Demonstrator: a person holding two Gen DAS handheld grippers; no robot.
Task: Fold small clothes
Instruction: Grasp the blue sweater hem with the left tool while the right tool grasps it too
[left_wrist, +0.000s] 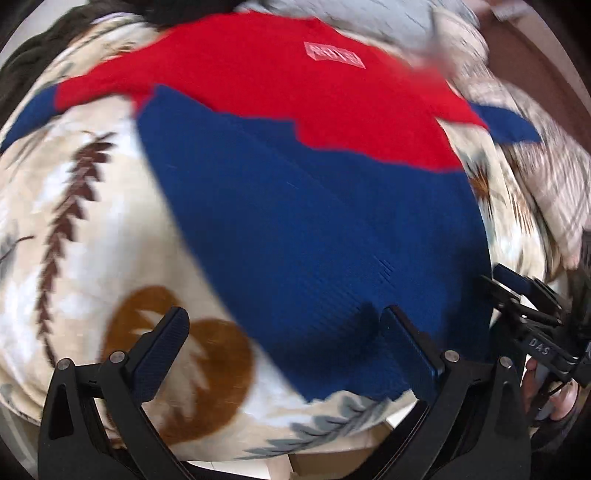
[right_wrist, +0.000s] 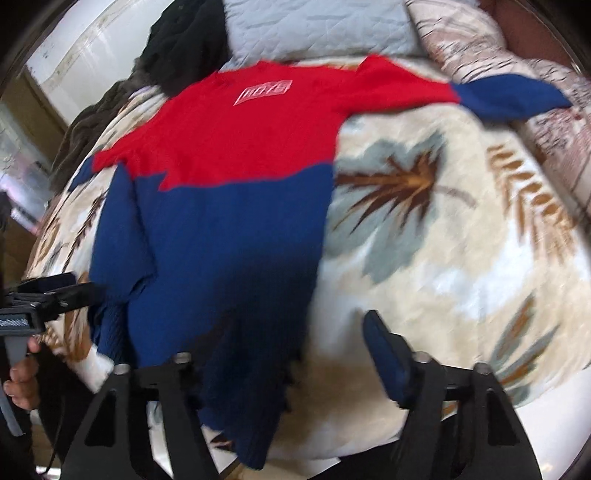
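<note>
Here the red-and-navy sweater (right_wrist: 229, 192) lies flat on a leaf-print blanket (right_wrist: 424, 240), hem nearest, collar away; its chest patch (right_wrist: 264, 92) is too blurred to read. Left gripper (left_wrist: 284, 350) and right gripper (right_wrist: 280, 373) both spread, empty

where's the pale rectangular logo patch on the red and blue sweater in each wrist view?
Left wrist: the pale rectangular logo patch sits top centre, slightly right, on the red upper half of the red and blue knit sweater.
Right wrist: the patch sits upper left of centre, again on the red half.
Shared landmark: the stepped red-to-blue colour boundary below the patch.
</note>
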